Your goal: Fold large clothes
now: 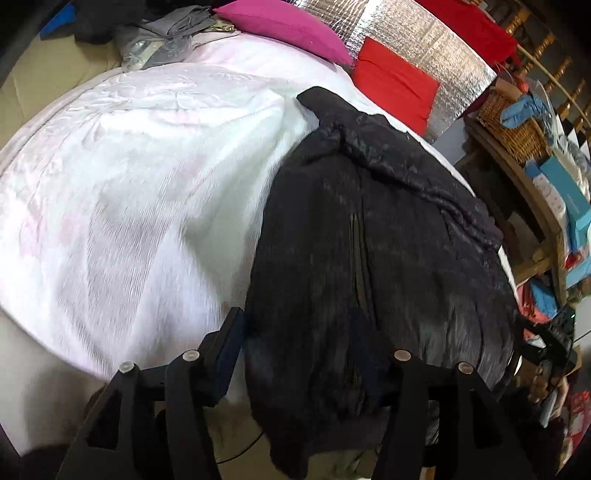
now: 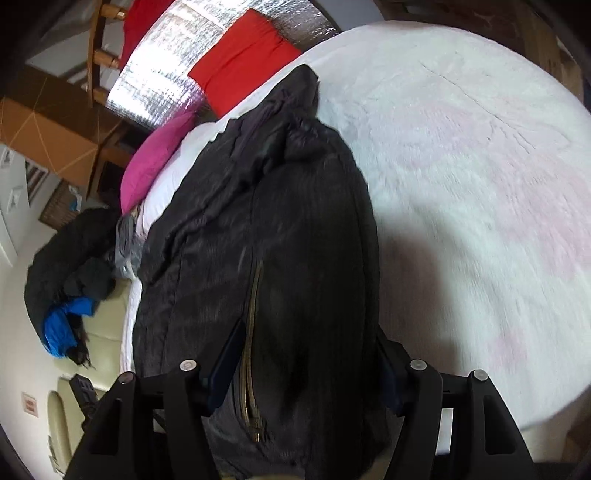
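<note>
1. On the white fleecy bed (image 1: pixel 140 192), a black jacket (image 1: pixel 369 229) lies along its edge, the collar end stretched away toward 12 o'clock and the hem bunched toward me at 6.
2. My left gripper (image 1: pixel 303 343) has its fingers apart around the jacket's hem; the left finger (image 1: pixel 229 347) shows beside the cloth, and the other is hidden under it, so I cannot tell whether they pinch.
3. My right gripper (image 2: pixel 306 365) straddles the same jacket (image 2: pixel 280 229) beside its brass zipper (image 2: pixel 251 350), with the fingers wide and fabric filling the gap.
4. A magenta pillow (image 1: pixel 288 26) and a red cushion (image 1: pixel 395 85) sit at 12 and 1 o'clock, against silver foil (image 1: pixel 424 40).
</note>
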{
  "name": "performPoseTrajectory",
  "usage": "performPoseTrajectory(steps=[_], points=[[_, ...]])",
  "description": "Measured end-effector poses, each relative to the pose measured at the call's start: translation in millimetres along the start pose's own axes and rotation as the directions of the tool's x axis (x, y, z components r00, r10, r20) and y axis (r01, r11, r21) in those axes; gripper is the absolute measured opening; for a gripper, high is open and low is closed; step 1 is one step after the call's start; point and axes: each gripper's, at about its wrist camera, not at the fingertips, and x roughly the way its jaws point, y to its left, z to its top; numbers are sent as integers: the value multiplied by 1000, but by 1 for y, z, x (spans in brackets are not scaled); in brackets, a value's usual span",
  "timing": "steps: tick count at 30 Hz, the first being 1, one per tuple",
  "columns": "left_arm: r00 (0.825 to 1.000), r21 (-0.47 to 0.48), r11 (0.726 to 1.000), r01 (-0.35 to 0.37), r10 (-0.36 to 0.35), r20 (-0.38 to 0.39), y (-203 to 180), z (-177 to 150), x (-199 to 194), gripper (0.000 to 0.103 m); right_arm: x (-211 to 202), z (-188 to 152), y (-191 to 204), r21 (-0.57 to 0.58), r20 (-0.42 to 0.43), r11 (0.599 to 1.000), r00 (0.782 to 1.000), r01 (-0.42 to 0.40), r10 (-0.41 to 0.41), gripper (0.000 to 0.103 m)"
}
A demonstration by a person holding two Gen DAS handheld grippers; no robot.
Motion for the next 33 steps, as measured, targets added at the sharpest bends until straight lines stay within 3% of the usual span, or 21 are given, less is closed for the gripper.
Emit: performPoseTrajectory(steps=[4, 6, 9, 14, 18, 22, 23, 24, 27, 29, 33], points=[[1000, 30, 1000, -1, 2, -19, -10, -25, -7, 71, -7, -25, 1, -10, -56, 1000, 998, 8, -8, 70], [999, 32, 999, 0, 2, -44, -13, -36, -7, 78, -12, -38, 4, -32, -69, 999, 997, 23, -25, 76], [993, -1, 1000, 24, -24, -114, -14, -55, -1, 78, -15, -54, 6, -48, -91, 997, 993, 67, -71, 78], [973, -119, 991, 60, -84, -214, -4, -72, 16, 79, 3, -86, 1, -8, -240, 997, 968, 78, -77, 78], [968, -123, 991, 54, -82, -235, -4, -77, 23, 79, 31, -109, 1, -26, -310, 993, 944, 114, -116, 78], [971, -132, 989, 71, -99, -217, 0, -79, 25, 77, 56, -117, 4, -22, -302, 994, 947, 110, -112, 77], [972, -129, 988, 80, -106, -211, 3, -81, 24, 75, 60, -121, 6, -31, -292, 995, 951, 99, -104, 70], [972, -126, 988, 90, -115, -204, 5, -82, 23, 58, 61, -123, 8, -33, -284, 995, 954, 93, -98, 53], [978, -85, 993, 77, -92, -186, 4, -83, 20, 23, 54, -126, 20, -95, -258, 990, 958, 105, -127, 29], [980, -73, 994, 79, -91, -176, 4, -83, 15, 16, 43, -127, 32, -161, -231, 980, 962, 113, -149, 24], [983, -60, 994, 90, -98, -155, 1, -82, 8, 16, 18, -127, 50, -208, -205, 977, 975, 44, -88, 23]])
